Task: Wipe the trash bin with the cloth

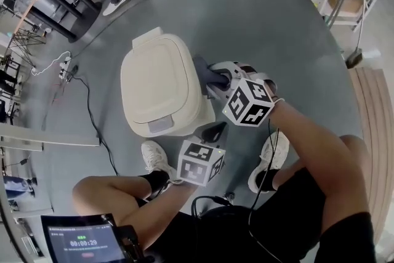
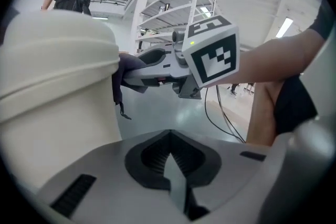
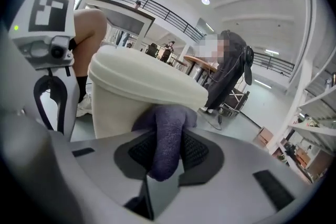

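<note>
Closest to the head camera, the left gripper (image 1: 214,130) hangs near the person's knee. Its jaws are pressed together with nothing between them, close to the front corner of the cream trash bin (image 1: 161,84). The bin stands on the grey floor (image 1: 258,15), lid down. The right gripper (image 1: 217,78) clamps a purple-grey cloth (image 1: 205,71), pressing it against the bin's side wall just under the lid rim.
</note>
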Demonstrator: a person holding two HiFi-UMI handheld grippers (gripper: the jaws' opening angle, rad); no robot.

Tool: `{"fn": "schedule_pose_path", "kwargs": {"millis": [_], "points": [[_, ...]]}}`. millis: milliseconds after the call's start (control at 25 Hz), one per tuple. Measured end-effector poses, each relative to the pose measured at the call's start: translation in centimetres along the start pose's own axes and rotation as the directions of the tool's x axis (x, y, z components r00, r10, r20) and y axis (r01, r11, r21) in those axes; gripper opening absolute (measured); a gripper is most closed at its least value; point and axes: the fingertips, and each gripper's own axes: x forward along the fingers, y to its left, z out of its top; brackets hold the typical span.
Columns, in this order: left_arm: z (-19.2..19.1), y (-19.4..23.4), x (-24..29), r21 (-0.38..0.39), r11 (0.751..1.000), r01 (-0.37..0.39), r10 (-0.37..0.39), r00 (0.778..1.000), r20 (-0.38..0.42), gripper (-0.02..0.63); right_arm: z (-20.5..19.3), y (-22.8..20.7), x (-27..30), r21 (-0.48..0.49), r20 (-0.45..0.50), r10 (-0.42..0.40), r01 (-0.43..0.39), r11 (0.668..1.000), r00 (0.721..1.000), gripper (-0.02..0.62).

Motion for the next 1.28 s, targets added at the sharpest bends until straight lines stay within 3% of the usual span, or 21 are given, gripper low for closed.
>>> {"fn": "schedule_pose_path", "kwargs": {"millis": [200, 680, 960, 1280], "points": [[-0.3, 0.3, -0.5, 0.010, 1.000, -0.020, 0.020, 1.000, -0.006, -0.003, 0.3, 0.4, 0.6, -0.032, -0.011, 0.013, -0.013, 0.999, 1.000, 0.092], [-3.1, 0.5, 0.9, 0.003, 1.000, -0.006, 0.006, 0.997, -0.073, -0.003, -3.3, 3.5, 2.6, -0.041, -0.085, 0.102, -0.105, 0.994, 0.991, 0.092], [-5.8, 2.4, 2.5, -0.120, 0.993, 0.018, -0.033, 0.991, -0.128, -0.003, -6.8, 6.5, 5.3, -0.041, -0.151, 0.202, -0.210, 0.977, 0.968, 0.092], [-7.0, 1.6, 3.2, -0.083, 0.996, 0.024, -0.037, 0.987, -0.159, -0.003, -8.6, 8.3, 5.8, 0.011, -0.223, 0.252, -0.256, 0.967, 0.942, 0.092]]}}
